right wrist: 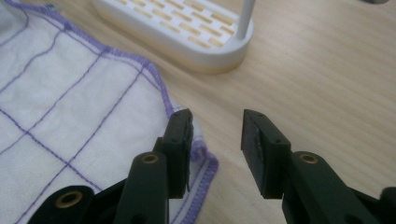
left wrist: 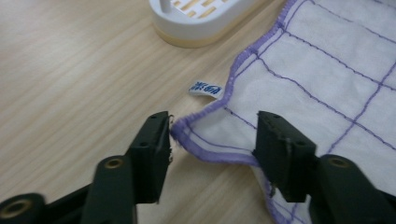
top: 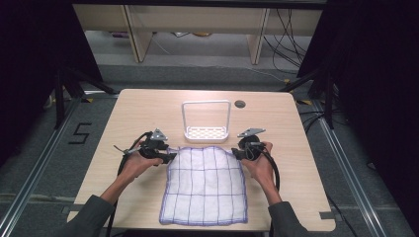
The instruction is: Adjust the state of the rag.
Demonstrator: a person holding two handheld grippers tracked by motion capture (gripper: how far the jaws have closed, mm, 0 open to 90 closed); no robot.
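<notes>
The tabletop (top: 148, 108) under me is pale wood, and most of its near middle is covered by the white cloth (top: 205, 185) with purple grid lines, spread flat. Beyond its far edge, close by, stands the white rack (top: 206, 121) with its slotted base and tall hoop handle; nothing lies between it and the cloth. My left gripper (top: 165, 157) sits at the cloth's far left corner, fingers (left wrist: 152, 154) spread with the purple-hemmed corner lying loose between them, not pinched. My right gripper (top: 238, 153) is at the far right corner, fingers (right wrist: 180, 140) spread, one resting over the hem, the other over bare wood. A tiny blue-printed label (left wrist: 205, 87) sticks out from the hem.
</notes>
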